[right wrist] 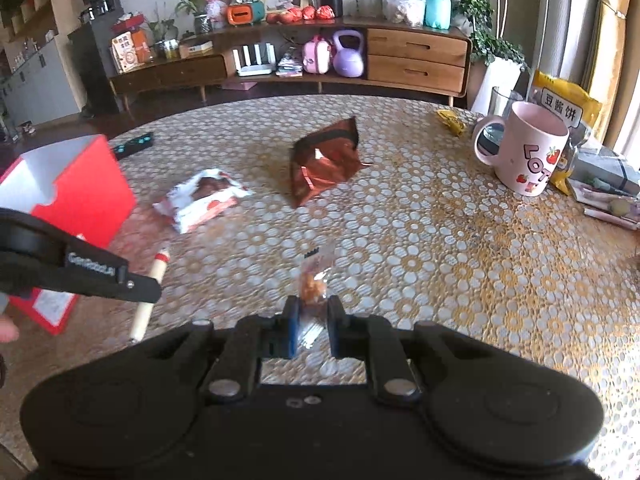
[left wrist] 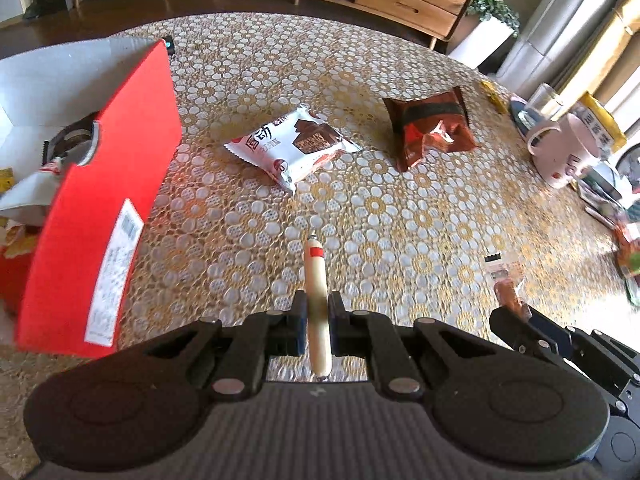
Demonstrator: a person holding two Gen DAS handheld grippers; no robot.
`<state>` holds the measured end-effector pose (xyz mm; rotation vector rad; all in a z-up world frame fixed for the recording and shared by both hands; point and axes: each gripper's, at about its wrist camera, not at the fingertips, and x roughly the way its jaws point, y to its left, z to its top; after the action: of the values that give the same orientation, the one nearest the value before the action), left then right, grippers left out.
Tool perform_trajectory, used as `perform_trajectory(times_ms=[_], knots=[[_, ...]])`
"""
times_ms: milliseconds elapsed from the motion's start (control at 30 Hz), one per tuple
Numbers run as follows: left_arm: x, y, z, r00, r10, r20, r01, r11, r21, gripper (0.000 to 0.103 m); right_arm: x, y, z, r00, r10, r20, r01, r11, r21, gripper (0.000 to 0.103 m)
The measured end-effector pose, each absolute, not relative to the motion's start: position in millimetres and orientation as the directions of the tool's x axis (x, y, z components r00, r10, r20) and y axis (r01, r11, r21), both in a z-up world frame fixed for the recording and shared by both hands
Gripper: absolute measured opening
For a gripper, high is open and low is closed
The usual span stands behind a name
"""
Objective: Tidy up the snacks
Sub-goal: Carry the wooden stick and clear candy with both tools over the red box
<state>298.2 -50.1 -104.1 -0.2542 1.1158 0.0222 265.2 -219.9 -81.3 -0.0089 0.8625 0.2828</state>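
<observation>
My left gripper (left wrist: 318, 312) is shut on a pale sausage stick (left wrist: 314, 276) with a red band, held above the table; the same sausage stick (right wrist: 154, 280) shows in the right wrist view. My right gripper (right wrist: 312, 312) is shut on a small clear snack packet (right wrist: 314, 280) with orange pieces; that snack packet (left wrist: 506, 284) appears at the right in the left wrist view. A red box (left wrist: 104, 200), open on top, stands at the left with wrappers inside. A white chocolate-cake packet (left wrist: 294, 146) and a reddish-brown foil bag (left wrist: 430, 128) lie on the table.
A patterned gold-and-white tablecloth (left wrist: 400, 220) covers the round table. A pink mug (right wrist: 528, 148), a glass, a yellow bag (right wrist: 566, 100) and stacked papers crowd the right edge. A dark remote (right wrist: 134, 144) lies behind the red box (right wrist: 80, 196). A wooden sideboard stands beyond.
</observation>
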Motion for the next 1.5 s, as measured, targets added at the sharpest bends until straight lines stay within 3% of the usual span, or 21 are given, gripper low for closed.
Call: perform_trajectory(times_ms=[867, 1500], knots=[[205, 12, -23, 0.487, -0.128, -0.864, -0.058, 0.982, -0.178, 0.011, 164, -147, 5, 0.629, 0.304, -0.716, -0.328, 0.938, 0.11, 0.012], [182, 95, 5, 0.534, -0.053, -0.844, -0.096, 0.988, -0.122, 0.011, 155, -64, 36, 0.628, 0.38, -0.679, -0.434, 0.895, 0.1, 0.012]])
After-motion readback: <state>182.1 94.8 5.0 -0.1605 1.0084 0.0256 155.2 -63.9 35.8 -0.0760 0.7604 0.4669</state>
